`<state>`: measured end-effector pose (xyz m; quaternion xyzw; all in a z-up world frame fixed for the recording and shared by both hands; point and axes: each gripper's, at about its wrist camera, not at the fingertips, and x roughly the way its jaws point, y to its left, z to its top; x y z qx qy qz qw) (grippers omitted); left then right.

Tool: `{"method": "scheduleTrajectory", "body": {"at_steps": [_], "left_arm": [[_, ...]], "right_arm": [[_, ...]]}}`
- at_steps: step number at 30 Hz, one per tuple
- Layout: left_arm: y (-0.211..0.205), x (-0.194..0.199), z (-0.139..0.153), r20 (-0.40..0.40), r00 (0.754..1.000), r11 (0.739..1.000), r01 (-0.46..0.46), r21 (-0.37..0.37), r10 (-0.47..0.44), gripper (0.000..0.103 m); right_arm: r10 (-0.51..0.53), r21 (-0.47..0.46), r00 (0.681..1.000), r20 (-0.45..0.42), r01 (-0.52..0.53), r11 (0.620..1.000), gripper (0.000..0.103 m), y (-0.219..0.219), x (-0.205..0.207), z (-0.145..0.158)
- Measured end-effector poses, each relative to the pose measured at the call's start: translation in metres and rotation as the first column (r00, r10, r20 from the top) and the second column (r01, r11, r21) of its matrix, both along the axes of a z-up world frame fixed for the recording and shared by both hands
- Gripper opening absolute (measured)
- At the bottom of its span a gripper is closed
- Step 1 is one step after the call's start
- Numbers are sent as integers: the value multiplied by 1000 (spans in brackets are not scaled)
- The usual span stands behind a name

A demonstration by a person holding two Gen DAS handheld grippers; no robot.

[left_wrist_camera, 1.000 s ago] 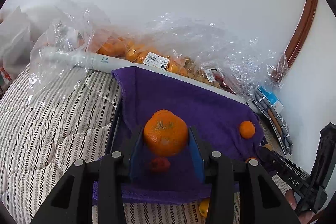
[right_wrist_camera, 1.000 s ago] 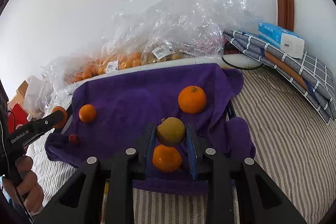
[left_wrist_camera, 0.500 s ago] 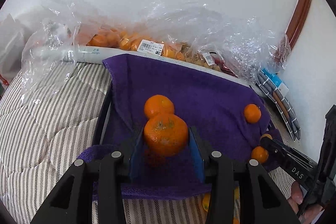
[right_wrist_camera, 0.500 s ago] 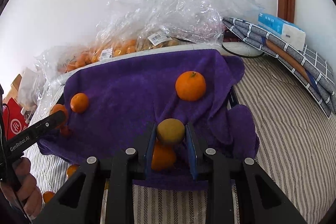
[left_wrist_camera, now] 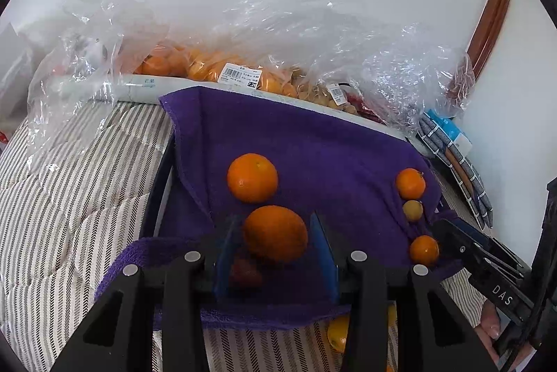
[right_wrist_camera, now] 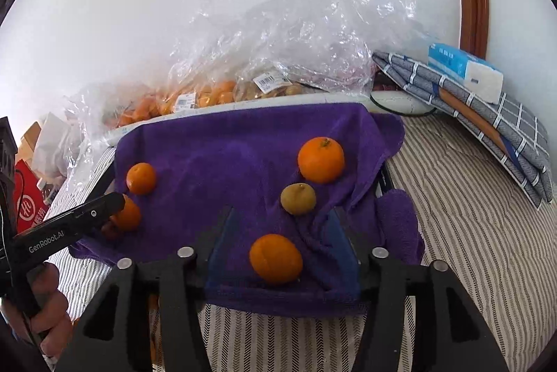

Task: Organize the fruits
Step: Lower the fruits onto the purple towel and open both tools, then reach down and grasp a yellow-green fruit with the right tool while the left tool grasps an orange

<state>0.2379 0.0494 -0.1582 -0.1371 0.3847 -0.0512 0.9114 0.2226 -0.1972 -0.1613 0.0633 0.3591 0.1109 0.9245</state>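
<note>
A white wall backs a bed with a striped quilt [right_wrist_camera: 463,232], where clear plastic bags [right_wrist_camera: 296,51] of fruit lie behind a tray draped in a purple towel [right_wrist_camera: 222,159]. On the towel's right half rest a large mandarin [right_wrist_camera: 321,159], a smaller orange [right_wrist_camera: 276,258] and a small yellow-green fruit [right_wrist_camera: 298,193]. The right gripper [right_wrist_camera: 280,245] is opening; its jaws stand apart with the smaller orange lying on the towel between them, untouched, and the yellow-green fruit just beyond their tips. The left gripper [left_wrist_camera: 275,248] holds an orange [left_wrist_camera: 275,233] between its blue pads, above a small red fruit [left_wrist_camera: 244,271], with another mandarin [left_wrist_camera: 252,177] just ahead. This looks like the placing step: one fruit set down, another ready. Next, the left hand probably needs to lower its orange beside its own kind and release gently so it does not roll.
</note>
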Motion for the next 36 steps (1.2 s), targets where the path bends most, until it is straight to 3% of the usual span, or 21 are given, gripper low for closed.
{"method": "scheduleTrajectory", "body": {"at_steps": [14, 18, 28, 36], "left_arm": [[7, -10, 11, 65, 997, 999, -30, -29, 32, 44], [8, -16, 12, 92, 994, 999, -52, -6, 52, 47], [20, -30, 13, 111, 989, 995, -103, 10, 102, 48], [46, -66, 14, 122, 982, 990, -141, -29, 143, 49]], "right_arm": [[5, -3, 994, 114, -5, 1000, 61, 4, -16, 14], [15, 8, 989, 146, -17, 1000, 61, 5, -21, 20], [2, -48, 994, 107, 3, 999, 61, 11, -57, 28], [86, 3, 995, 39, -87, 996, 48, 28, -88, 20]]}}
